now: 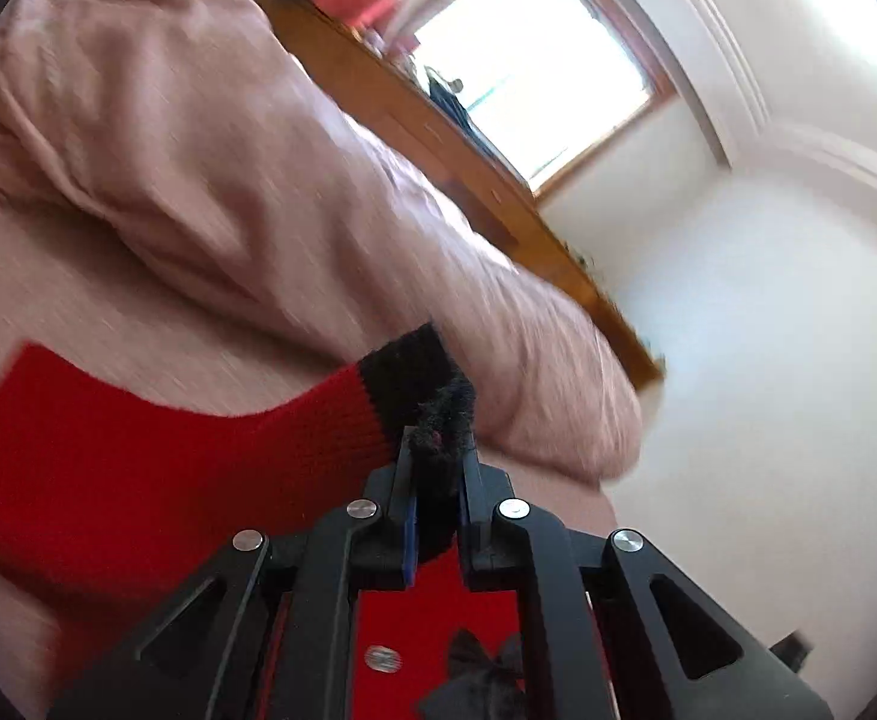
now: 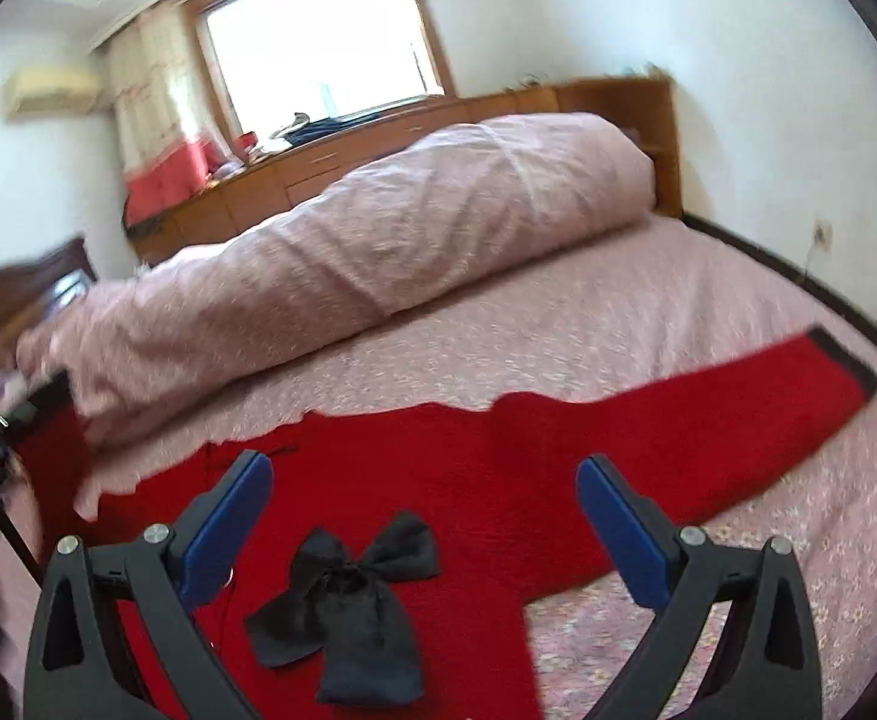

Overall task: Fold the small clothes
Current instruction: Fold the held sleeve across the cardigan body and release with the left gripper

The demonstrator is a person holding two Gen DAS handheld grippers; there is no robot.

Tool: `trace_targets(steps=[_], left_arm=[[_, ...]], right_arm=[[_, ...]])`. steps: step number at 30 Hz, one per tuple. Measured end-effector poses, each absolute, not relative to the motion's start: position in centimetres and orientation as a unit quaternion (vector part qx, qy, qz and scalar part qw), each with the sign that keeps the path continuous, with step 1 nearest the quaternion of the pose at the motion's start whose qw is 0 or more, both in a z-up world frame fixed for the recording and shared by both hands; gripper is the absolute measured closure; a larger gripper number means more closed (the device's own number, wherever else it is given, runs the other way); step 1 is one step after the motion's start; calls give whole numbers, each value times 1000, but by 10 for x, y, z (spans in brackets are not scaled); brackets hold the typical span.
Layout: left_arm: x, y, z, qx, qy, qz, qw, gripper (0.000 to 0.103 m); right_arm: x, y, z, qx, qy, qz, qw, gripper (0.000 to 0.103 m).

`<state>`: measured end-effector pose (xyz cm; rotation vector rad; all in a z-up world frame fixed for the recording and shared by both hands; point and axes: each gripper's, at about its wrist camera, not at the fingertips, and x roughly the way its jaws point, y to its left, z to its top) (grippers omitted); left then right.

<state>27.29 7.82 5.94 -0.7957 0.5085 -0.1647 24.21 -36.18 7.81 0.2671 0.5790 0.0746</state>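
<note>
A small red knit sweater (image 2: 438, 480) with black cuffs and a black bow (image 2: 348, 594) lies spread on the pink bed. My left gripper (image 1: 435, 468) is shut on the black cuff (image 1: 420, 384) of one red sleeve (image 1: 168, 456) and holds it lifted over the sweater's body. My right gripper (image 2: 423, 498) is open and empty, hovering over the chest just above the bow. The other sleeve (image 2: 738, 408) stretches flat to the right, its black cuff (image 2: 846, 360) at the end.
A rolled pink quilt (image 2: 408, 228) lies across the bed behind the sweater. The flowered pink sheet (image 2: 618, 324) surrounds the garment. A wooden cabinet (image 2: 378, 144) and window stand behind. The bed's dark edge (image 2: 798, 282) runs along the right.
</note>
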Motion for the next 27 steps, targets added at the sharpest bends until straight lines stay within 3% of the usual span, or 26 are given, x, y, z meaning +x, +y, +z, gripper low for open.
trace_targets(steps=[10,18,27], left_arm=[[292,-35,-8,-316,319,-88,889,100],[293,-72,8,-287,303,-116,901,100],[286,-104,1,-222,324,-153,907,100]], right_arm=[[237,-383,73,35,291,2,956,0],[239,-414,64,124,311,3,942,0],[244,-416,53,138,339,-2,931,0]])
